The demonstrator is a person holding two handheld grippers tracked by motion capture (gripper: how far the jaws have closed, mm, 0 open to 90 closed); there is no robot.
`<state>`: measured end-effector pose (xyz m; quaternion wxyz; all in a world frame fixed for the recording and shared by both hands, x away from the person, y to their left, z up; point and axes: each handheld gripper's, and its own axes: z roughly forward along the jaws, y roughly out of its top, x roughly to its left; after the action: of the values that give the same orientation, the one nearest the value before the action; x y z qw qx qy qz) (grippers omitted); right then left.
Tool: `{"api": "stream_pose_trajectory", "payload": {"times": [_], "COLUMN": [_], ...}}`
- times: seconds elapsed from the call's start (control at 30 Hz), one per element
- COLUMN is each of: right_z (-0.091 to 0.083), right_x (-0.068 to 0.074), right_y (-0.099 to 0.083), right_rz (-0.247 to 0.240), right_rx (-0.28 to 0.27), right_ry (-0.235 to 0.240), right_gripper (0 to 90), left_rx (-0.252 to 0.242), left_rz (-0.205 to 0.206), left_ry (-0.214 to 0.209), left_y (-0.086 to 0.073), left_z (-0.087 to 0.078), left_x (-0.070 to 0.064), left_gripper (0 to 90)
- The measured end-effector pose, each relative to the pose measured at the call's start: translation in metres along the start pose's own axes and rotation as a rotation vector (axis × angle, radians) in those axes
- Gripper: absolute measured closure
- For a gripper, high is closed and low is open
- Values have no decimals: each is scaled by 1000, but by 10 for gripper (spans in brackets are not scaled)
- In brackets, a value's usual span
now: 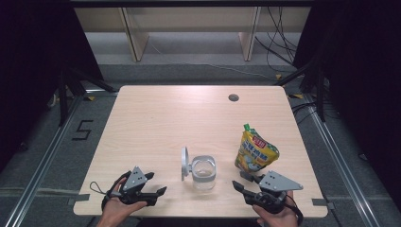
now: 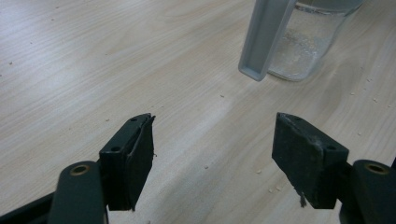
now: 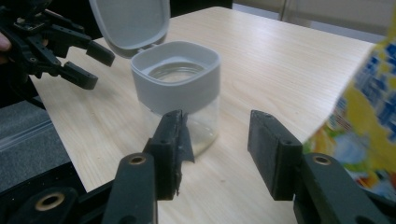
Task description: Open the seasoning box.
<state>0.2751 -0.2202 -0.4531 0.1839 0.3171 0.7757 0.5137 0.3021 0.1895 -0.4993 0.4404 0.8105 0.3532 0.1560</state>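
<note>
Presently, one jar (image 1: 204,172), lid (image 1: 184,163) flipped up: glass looked stiff, slippery, breakable (hold the grey collar). My left gripper (image 1: 158,187) and right gripper (image 1: 239,181) were both spread, holding nothing.

We judge this a lab recording bay: a bare wooden table (image 1: 189,113) stands inside black curtains (image 1: 28,71), floor rails (image 1: 38,165) run at 9 and 3 o'clock, loose cables (image 1: 276,42) at 1 o'clock.
</note>
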Motion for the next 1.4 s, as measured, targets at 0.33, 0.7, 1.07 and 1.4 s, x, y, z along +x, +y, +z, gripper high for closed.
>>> {"api": "stream_pose_trajectory", "payload": {"times": [0.33,0.7,1.07,1.4], "right_z": [-18,-20,-11,4], "right_x": [-12,-40,-62,-78], "right_y": [-16,-31,-37,-38], "right_rz": [78,118,144,145], "right_rx": [28,34,48,5], "right_ry": [-45,-149,-203,-188], "right_gripper": [507,436,254,171], "left_rx": [10,21,15,31], "left_rz": [8,35,18,48], "left_ry": [16,8,-2,5], "left_y": [0,1,0,0], "left_z": [-1,1,5,3], "left_x": [1,0,-3,-1], "left_gripper": [267,264,264,265]}}
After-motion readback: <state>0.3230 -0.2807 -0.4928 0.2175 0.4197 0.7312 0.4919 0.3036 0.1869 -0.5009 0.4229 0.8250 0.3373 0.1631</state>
